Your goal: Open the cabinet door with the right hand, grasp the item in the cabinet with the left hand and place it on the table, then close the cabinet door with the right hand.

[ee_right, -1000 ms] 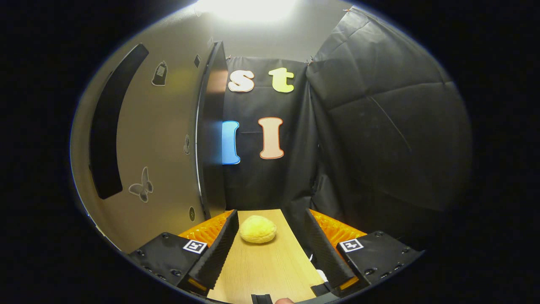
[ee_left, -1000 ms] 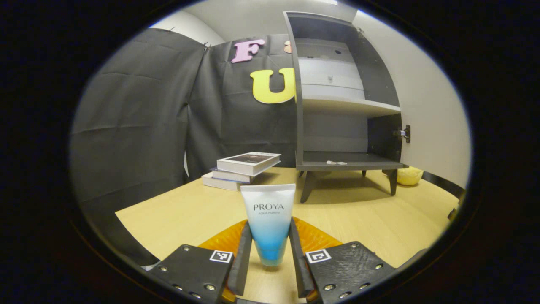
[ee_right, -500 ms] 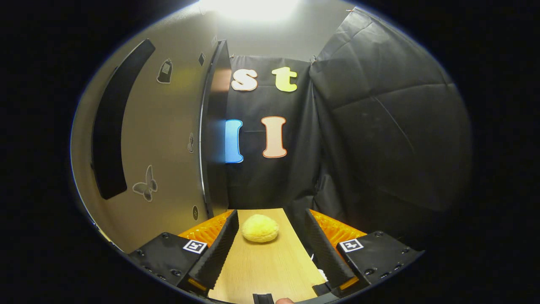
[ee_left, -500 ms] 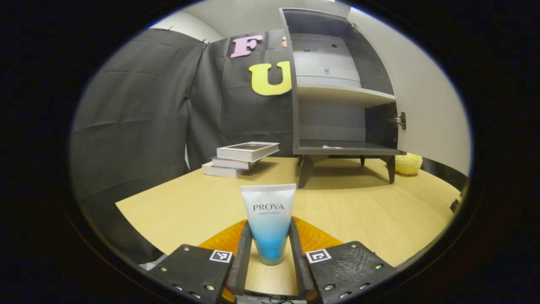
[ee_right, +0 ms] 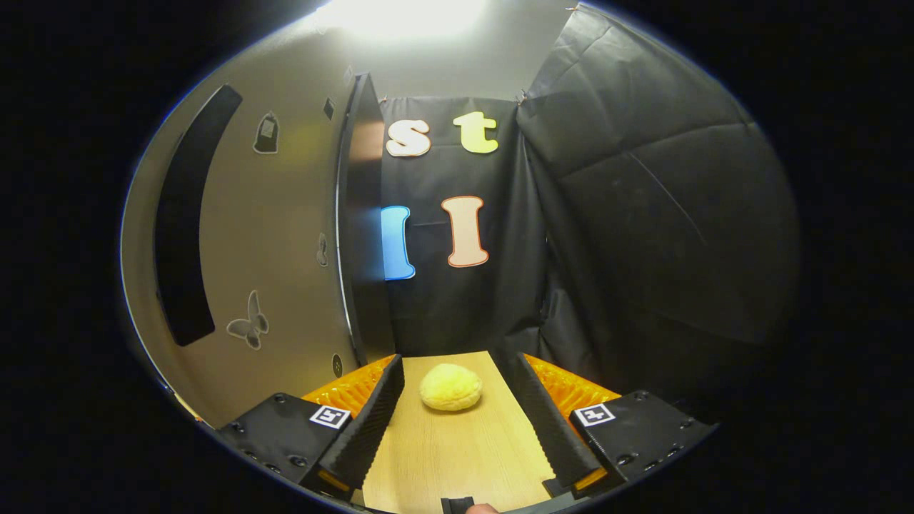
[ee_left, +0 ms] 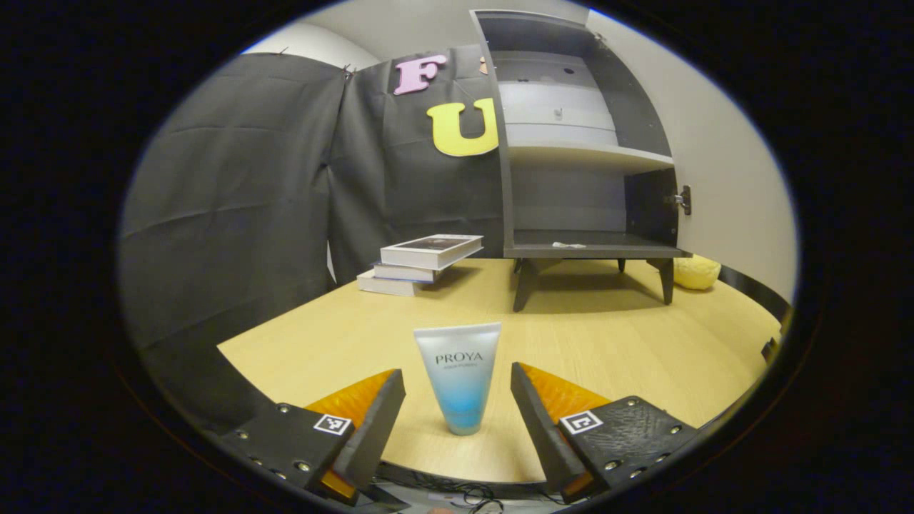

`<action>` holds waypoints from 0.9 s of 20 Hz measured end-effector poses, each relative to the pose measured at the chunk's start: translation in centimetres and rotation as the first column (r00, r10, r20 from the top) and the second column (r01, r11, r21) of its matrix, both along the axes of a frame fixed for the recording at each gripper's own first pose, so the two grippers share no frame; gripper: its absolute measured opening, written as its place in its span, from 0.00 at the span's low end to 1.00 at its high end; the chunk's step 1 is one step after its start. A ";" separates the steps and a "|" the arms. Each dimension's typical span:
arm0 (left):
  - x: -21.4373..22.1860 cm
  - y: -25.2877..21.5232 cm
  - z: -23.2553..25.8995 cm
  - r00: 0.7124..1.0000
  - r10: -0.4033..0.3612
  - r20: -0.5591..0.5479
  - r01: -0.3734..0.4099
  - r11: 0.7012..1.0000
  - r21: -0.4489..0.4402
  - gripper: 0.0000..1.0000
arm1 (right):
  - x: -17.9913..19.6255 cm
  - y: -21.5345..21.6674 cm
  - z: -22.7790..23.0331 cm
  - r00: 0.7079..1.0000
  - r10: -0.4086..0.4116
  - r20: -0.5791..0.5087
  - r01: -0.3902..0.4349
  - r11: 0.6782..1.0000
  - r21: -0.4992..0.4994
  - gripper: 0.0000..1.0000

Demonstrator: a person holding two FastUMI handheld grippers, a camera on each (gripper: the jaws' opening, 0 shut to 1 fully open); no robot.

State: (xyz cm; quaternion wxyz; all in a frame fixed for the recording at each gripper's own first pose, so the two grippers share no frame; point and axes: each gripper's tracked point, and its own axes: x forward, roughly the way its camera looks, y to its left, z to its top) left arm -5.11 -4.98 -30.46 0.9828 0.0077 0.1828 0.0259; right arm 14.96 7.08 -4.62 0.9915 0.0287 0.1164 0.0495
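At lower centre of the left gripper view the tube (ee_left: 458,385) stands on the table (ee_left: 607,343) between the left gripper's (ee_left: 457,421) open jaws, so a careless withdrawal could topple it, while the right gripper (ee_right: 457,421), jaws also open and empty, could clip the cabinet door (ee_right: 360,228) at left.

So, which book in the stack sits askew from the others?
The top book: it is turned and overhangs toward the cabinet, while the two books below lie roughly aligned.

The wooden table (ee_left: 607,343) carries a tube (ee_left: 459,385) standing upright on its cap near the front edge. Farther back stand a stack of books (ee_left: 421,261) and, to the right of it, the cabinet (ee_left: 571,143) on its legs. A yellow soft thing (ee_right: 450,386) lies on the table beside the cabinet.
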 end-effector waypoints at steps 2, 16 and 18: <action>-0.1 0.2 3.6 1.000 0.021 0.010 -0.020 1.000 -0.009 0.90 | -0.1 -0.1 0.8 1.000 0.004 -0.003 -0.004 1.000 -0.005 0.98; 2.8 3.6 25.2 0.971 -0.052 0.231 0.055 0.998 -0.004 0.89 | -5.8 3.5 9.0 0.996 -0.011 0.093 0.017 0.998 -0.065 0.92; 3.3 4.4 26.4 0.964 -0.072 0.258 0.077 0.997 -0.010 0.89 | -6.4 3.8 9.4 0.994 -0.042 0.100 0.050 0.996 -0.073 0.92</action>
